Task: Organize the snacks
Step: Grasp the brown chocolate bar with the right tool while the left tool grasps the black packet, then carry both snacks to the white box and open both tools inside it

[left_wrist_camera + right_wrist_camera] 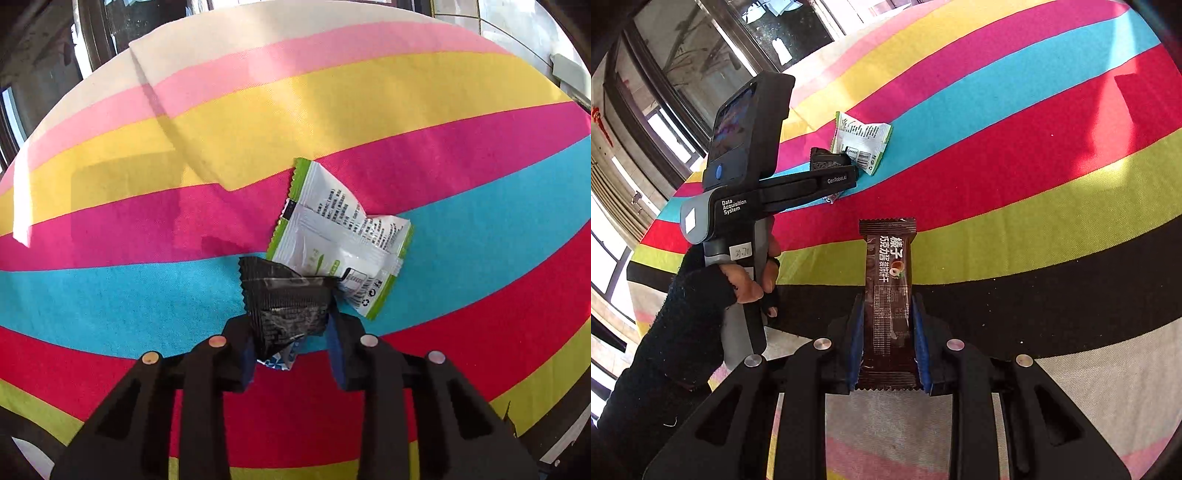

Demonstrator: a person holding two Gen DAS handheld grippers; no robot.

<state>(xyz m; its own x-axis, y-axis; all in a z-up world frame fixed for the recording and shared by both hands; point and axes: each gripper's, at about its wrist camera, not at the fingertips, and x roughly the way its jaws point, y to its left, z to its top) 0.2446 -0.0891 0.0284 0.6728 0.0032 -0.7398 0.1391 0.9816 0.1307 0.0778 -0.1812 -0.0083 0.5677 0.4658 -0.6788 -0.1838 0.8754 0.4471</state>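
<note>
The black packet sits pinched in the closed left tool, touching the white-green packet on the striped tabletop. The brown bar is clamped lengthwise in the closed right tool, nearer the tabletop's black stripe.

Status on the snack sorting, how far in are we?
Done: nothing looks sorted yet; no container shows in either view. In hand: the left gripper is shut on a black packet, the right gripper on a brown chocolate bar. Left: the white-and-green packet lies loose on the striped cloth, touching the black one.
</note>
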